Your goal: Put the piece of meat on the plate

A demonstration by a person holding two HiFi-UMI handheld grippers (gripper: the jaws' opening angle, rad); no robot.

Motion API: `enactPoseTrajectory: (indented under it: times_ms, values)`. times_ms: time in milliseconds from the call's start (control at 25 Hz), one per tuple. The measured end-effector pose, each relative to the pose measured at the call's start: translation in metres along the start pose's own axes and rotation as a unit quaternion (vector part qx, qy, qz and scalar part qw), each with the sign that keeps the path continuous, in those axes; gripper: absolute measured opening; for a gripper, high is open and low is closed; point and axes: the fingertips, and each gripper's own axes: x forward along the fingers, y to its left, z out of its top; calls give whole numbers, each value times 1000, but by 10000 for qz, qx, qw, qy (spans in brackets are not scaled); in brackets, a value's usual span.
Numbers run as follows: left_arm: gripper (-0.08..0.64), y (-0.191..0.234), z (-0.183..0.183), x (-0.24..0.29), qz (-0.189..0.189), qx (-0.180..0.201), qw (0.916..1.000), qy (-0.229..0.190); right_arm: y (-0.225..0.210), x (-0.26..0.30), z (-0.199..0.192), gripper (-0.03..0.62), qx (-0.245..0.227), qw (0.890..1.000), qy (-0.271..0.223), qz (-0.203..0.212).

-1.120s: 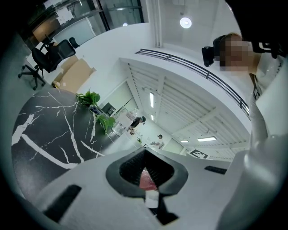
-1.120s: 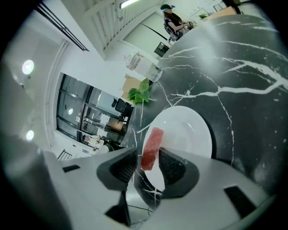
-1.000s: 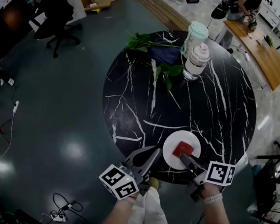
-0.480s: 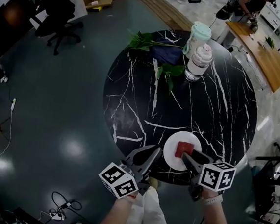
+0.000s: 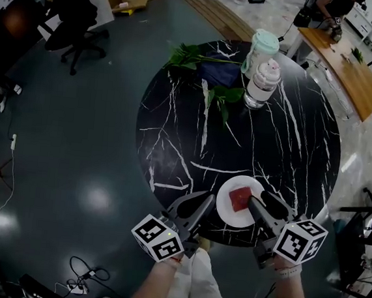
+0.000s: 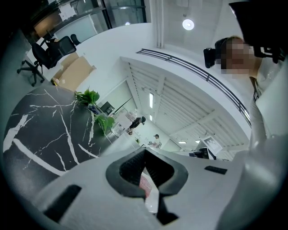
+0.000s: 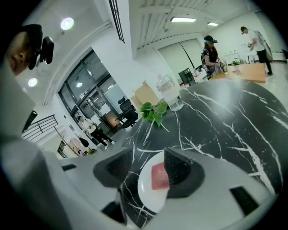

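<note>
Dark glossy floor (image 5: 77,121) all round, with a round black marble table (image 5: 291,142) in the middle. Office chair (image 5: 75,10) far left, wooden bench (image 5: 351,69) far right. On the table's far side are green leaves (image 5: 195,55), a clear bottle (image 5: 261,80) and a mint-lidded jar (image 5: 261,44) behind it, all well apart from the plate. White plate (image 5: 226,212) sits at the near edge, nothing else close to it. Meat (image 5: 239,198), a red slab, lies flat on the plate. Right gripper (image 5: 263,200) is over the plate's right side, fingers wide apart and holding nothing. One tip is just beside the meat, contact unclear. Left gripper (image 6: 145,152) is at the table's near edge, just left of the plate, fingers closed tip to tip and empty.
</note>
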Motion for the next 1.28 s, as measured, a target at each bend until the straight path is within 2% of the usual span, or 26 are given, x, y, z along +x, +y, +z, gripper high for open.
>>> enactPoseTrajectory:
  times_ms: [240,640,960,1280]
  values:
    - [8,-10,6,6,-181,137,9997,76,13,-17,5,193,120,9995,-199,207]
    - [8,-50,37,13,-424,397,9981,203,49,-46,15,190,-93,9981,-256,550]
    - [8,-76,55,-5,-467,550,9968,341,71,-68,12,63,5,9967,-262,769]
    - [8,-87,72,-16,-459,664,9962,314,88,-79,17,37,-67,9940,-428,1002]
